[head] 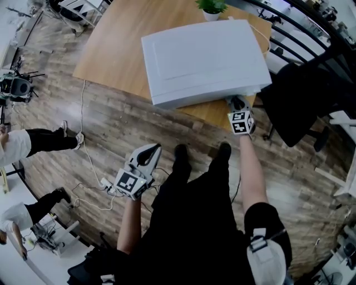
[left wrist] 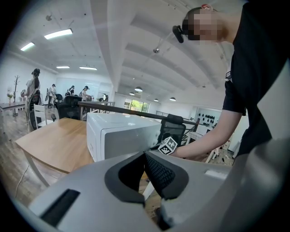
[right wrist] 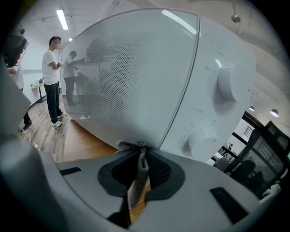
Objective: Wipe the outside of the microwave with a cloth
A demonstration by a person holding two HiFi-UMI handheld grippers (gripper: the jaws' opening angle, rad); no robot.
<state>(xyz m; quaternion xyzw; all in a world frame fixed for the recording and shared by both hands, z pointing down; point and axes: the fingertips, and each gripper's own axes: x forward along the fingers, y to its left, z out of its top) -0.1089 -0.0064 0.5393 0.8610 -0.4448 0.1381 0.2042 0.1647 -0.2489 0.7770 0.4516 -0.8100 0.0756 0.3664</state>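
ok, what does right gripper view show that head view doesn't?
Only right gripper view: the cloth pinched in the right gripper, plus the microwave door's dotted window and two knobs.
Only head view: the microwave's top, the plant behind it, and the left gripper low over the floor, off the microwave.
Both: the microwave, the wood table, and the right gripper at the microwave's front.

No words, brands or numbers can be read. Faint marks beside the knobs [right wrist: 231, 84] on the microwave [right wrist: 136, 77] are too blurred. The marker cubes [head: 241, 122] carry only black-and-white square patterns.
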